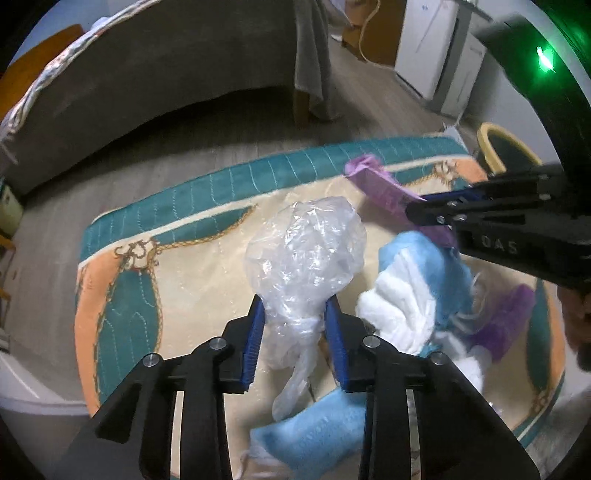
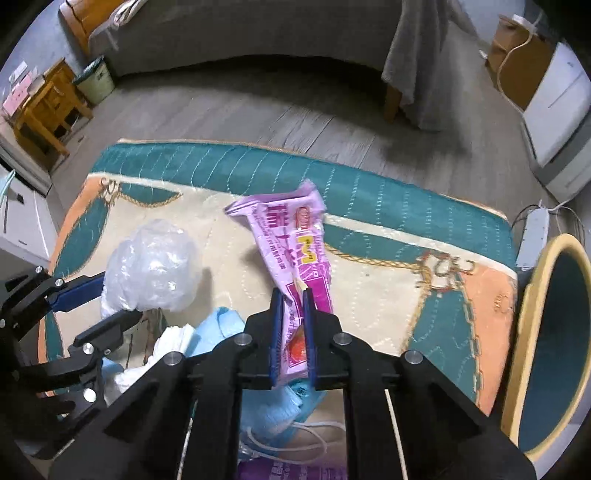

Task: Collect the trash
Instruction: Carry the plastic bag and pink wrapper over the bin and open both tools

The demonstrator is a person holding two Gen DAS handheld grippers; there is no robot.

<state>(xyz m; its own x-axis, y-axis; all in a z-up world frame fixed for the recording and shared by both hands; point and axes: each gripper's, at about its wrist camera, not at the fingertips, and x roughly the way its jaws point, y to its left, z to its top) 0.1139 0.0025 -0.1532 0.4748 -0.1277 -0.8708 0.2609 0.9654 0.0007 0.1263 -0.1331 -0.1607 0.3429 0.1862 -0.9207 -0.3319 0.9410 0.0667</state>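
Note:
A crumpled clear plastic bag (image 1: 306, 243) lies on the patterned rug (image 1: 184, 277), and my left gripper (image 1: 295, 306) is shut on its knotted neck. In the right wrist view the same bag (image 2: 155, 266) shows at the left with the left gripper (image 2: 116, 299) on it. My right gripper (image 2: 293, 295) is shut on a purple snack wrapper (image 2: 288, 236), which sticks out ahead of the pads. The left wrist view shows that wrapper (image 1: 373, 181) in the right gripper (image 1: 417, 212). Blue face masks (image 1: 413, 258) and a white wad (image 1: 391, 306) lie between the grippers.
A round bin with a yellow rim (image 2: 517, 369) stands just off the rug's right end. A second purple wrapper (image 1: 506, 317) lies by the masks. Beyond the rug are bare wooden floor, a grey bed (image 2: 258, 29), a power strip (image 2: 532, 236) and a small green bin (image 2: 94, 79).

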